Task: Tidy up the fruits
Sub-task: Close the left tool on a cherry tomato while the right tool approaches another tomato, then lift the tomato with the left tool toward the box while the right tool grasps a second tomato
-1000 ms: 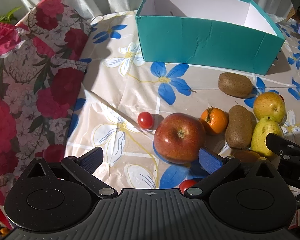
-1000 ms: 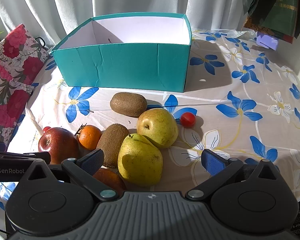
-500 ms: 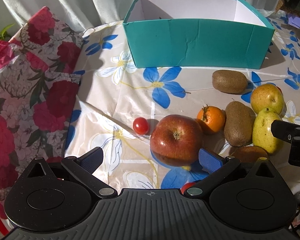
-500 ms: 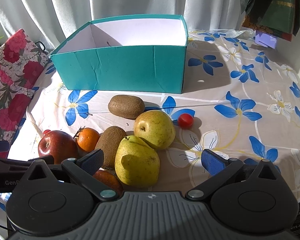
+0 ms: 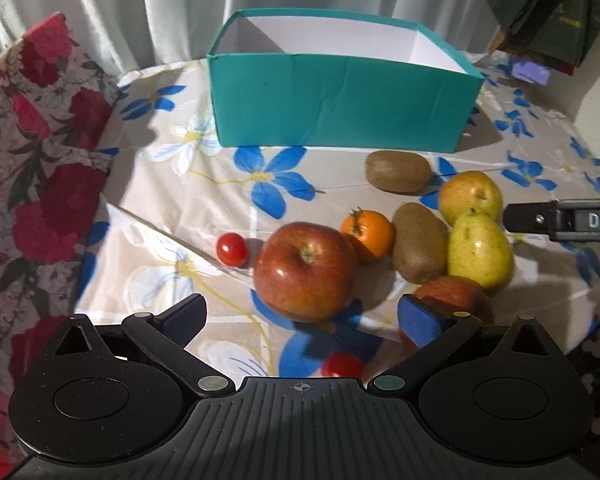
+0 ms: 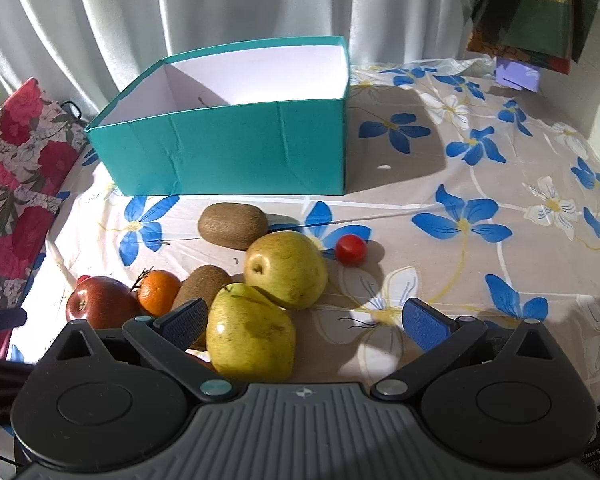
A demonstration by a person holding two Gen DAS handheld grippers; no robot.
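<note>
Fruits: round and loose, they lie bunched on the blue-flowered plastic tablecloth (image 6: pixel 480 152) in front of the open teal cardboard box (image 6: pixel 236 152), which looks bare inside.
Left gripper (image 5: pixel 300 316): we hold it spread and empty, just short of the big red apple (image 5: pixel 306 270).
Right gripper (image 6: pixel 304 320): also spread, empty, over the glossy yellow-green pear (image 6: pixel 250 334).
Risk, apple: it touches the small orange tangerine (image 5: pixel 368 234); a finger sliding in could knock that away.
Risk, pear: it leans on the rounder yellow pear (image 6: pixel 286 268) and a brown fuzzy kiwi (image 6: pixel 202 284); lifting may set them rolling.
Risk, cherry tomato (image 5: pixel 232 249): we could easily nudge it towards the table edge.
</note>
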